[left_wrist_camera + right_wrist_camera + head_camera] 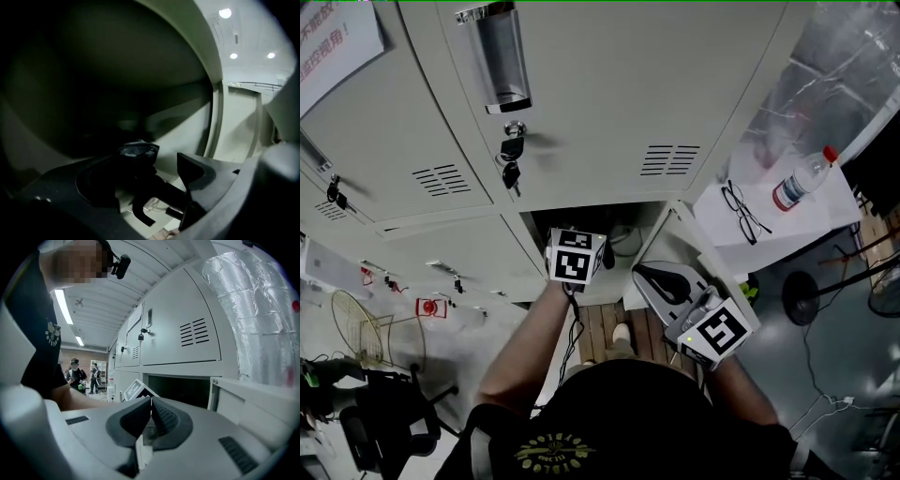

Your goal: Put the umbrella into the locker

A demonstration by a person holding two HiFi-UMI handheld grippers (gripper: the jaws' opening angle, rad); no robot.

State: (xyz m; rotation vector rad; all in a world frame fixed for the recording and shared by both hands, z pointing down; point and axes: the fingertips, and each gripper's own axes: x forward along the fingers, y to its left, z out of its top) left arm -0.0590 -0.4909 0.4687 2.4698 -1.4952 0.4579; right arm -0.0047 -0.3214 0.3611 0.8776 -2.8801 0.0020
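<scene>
person reaching a left gripper [576, 255] into an open pale grey metal locker [581, 103], with a black folded umbrella [138, 153] lying inside.
head view: the left gripper is reaching into the dark open compartment, and the right gripper [664, 281] is hanging outside beside the open locker door [698, 248]. left gripper view: its jaws are standing apart, with the umbrella lying between them on the locker floor, nearer the left jaw. right gripper view: its jaws are pressing together on nothing, facing the lockers.
</scene>
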